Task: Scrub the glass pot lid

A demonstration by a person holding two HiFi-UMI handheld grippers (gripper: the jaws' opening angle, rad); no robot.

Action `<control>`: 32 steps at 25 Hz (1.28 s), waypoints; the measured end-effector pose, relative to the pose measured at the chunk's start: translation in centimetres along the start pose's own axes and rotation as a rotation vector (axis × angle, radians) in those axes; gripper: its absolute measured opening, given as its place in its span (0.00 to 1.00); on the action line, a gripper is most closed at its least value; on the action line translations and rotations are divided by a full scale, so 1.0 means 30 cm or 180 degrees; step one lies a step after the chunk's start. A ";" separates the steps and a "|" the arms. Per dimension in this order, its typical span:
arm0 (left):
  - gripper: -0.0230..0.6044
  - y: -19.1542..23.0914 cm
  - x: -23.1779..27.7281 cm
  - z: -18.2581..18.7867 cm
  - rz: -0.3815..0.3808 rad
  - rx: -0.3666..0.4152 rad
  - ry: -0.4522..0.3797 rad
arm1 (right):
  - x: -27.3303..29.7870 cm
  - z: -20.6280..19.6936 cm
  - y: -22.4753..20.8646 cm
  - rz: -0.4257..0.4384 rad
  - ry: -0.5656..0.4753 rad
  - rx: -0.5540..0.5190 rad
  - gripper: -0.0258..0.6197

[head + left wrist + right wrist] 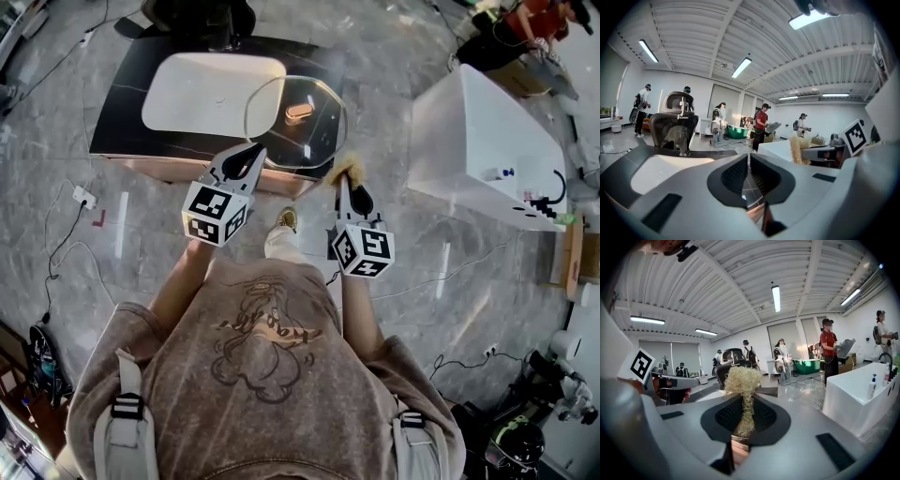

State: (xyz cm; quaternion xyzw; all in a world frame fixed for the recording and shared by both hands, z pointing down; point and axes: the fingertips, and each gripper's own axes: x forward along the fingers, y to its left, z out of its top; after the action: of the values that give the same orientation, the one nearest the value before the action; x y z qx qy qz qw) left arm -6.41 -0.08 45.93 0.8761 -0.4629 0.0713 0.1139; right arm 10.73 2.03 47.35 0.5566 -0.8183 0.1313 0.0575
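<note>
The glass pot lid [309,141] is round and clear with a pale knob [298,113]. It hangs tilted above the black counter, and my left gripper [254,152] is shut on its near left rim. In the left gripper view the thin glass edge [751,190] runs between the closed jaws of that gripper [749,164]. My right gripper [343,180] is shut on a tuft of yellow fibre scrubber [345,169], which sits just off the lid's near right rim. In the right gripper view the scrubber [740,380] sticks up from this gripper [743,413].
A black counter [127,127] with a white basin [211,89] lies under the lid. A white table [487,141] stands to the right. Cables and a power strip [84,197] lie on the grey floor. Several people stand far off in the room.
</note>
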 end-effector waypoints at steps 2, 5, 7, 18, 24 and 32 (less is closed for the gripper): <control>0.06 0.024 0.057 0.028 0.0028 -0.0001 0.0004 | 0.056 0.020 -0.037 0.0032 0.0025 -0.0002 0.10; 0.06 0.053 0.143 0.048 0.0059 0.0029 0.0058 | 0.135 0.049 -0.094 0.0081 0.0034 -0.0001 0.10; 0.06 0.065 0.202 0.066 0.0058 -0.0010 0.0053 | 0.188 0.071 -0.140 0.0102 0.0028 0.0006 0.10; 0.06 0.159 0.366 0.142 0.0200 0.0018 0.0015 | 0.406 0.143 -0.213 0.0296 0.0102 -0.0057 0.10; 0.06 0.183 0.415 0.163 -0.0007 0.0148 0.0053 | 0.465 0.166 -0.202 0.0224 0.0098 -0.0044 0.10; 0.16 0.207 0.482 0.175 -0.0246 0.0219 0.0083 | 0.514 0.191 -0.224 0.0108 0.0020 -0.0022 0.10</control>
State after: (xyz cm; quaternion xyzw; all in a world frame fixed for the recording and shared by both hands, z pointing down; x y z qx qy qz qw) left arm -3.34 -16.35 45.02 0.8958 -0.4244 0.0941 0.0924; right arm 11.49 -15.71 46.58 0.5421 -0.8279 0.1312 0.0597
